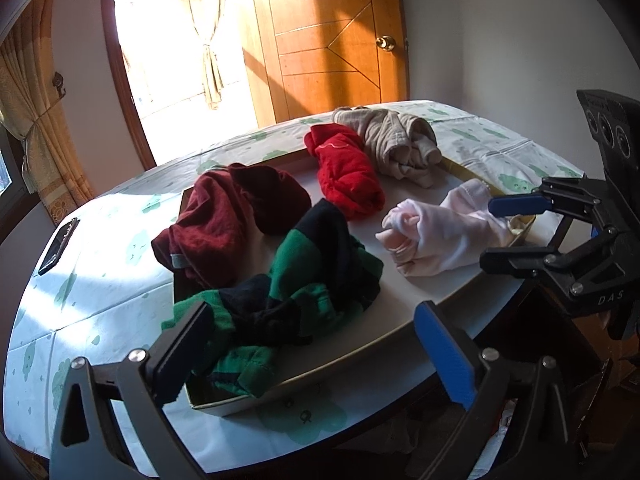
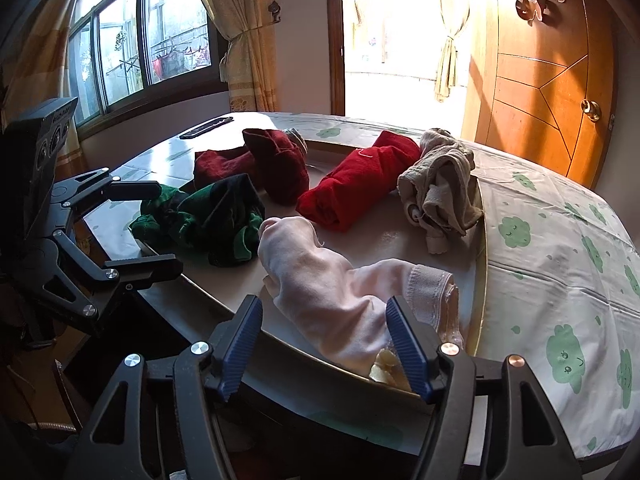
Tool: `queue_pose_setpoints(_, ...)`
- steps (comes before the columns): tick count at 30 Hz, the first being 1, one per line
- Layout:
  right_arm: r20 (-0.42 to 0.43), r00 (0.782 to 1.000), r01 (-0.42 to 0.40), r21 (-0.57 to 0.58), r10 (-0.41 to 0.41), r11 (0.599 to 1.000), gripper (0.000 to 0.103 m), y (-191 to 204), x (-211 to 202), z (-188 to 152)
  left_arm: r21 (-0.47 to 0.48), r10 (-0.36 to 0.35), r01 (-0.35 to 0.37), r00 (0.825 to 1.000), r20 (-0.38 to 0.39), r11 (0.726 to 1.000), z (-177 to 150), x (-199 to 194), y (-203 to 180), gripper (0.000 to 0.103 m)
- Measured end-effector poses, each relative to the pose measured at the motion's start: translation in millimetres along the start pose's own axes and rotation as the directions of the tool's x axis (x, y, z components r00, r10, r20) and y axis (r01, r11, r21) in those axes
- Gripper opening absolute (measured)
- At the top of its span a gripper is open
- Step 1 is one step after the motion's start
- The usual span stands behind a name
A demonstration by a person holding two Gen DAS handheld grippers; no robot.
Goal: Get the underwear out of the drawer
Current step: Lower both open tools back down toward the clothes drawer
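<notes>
A shallow drawer tray (image 1: 424,300) (image 2: 304,344) lies on the table and holds several rolled pieces of underwear: green-and-black (image 1: 304,292) (image 2: 208,220), dark maroon (image 1: 224,216) (image 2: 272,164), red (image 1: 344,172) (image 2: 360,176), beige (image 1: 400,140) (image 2: 440,184) and pale pink (image 1: 436,236) (image 2: 332,284). My left gripper (image 1: 312,356) is open, its jaws either side of the green-and-black piece at the tray's near corner. My right gripper (image 2: 324,344) is open around the near end of the pink piece; it also shows in the left wrist view (image 1: 508,232).
The table wears a white cloth with green cloud prints (image 2: 560,264). A dark phone (image 1: 60,246) (image 2: 206,127) lies on the cloth beyond the tray. A wooden door (image 1: 332,40), a bright doorway with curtains and a window (image 2: 140,48) stand behind.
</notes>
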State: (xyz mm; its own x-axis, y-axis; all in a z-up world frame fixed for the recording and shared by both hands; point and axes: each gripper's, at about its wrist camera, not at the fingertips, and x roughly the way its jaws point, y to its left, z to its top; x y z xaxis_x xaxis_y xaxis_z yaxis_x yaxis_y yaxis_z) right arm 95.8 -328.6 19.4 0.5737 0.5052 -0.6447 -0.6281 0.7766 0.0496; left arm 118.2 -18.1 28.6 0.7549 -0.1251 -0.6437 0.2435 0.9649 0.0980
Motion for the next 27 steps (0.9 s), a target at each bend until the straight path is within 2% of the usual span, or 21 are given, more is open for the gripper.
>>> queue_pose_setpoints(13, 0.035, 0.999, -0.028, 0.02, 0.027, 0.999, 0.071, 8, -12, -16, -0.03, -0.002, 0.002, 1.0, 0.019, 1.0, -13, -13, -8, 0.102)
queue_pose_setpoints(19, 0.066, 0.997, -0.031, 0.033, 0.029, 0.999, 0.076, 10, -26, -24, -0.065, -0.007, 0.011, 0.998, 0.061, 0.998, -19, -29, -10, 0.102)
queue_pose_setpoints(27, 0.083, 0.996, -0.038, 0.034, 0.035, 0.999, 0.076, 16, -39, -38, -0.057, 0.009, -0.004, 0.995, 0.1, 0.998, -30, -45, -21, 0.102)
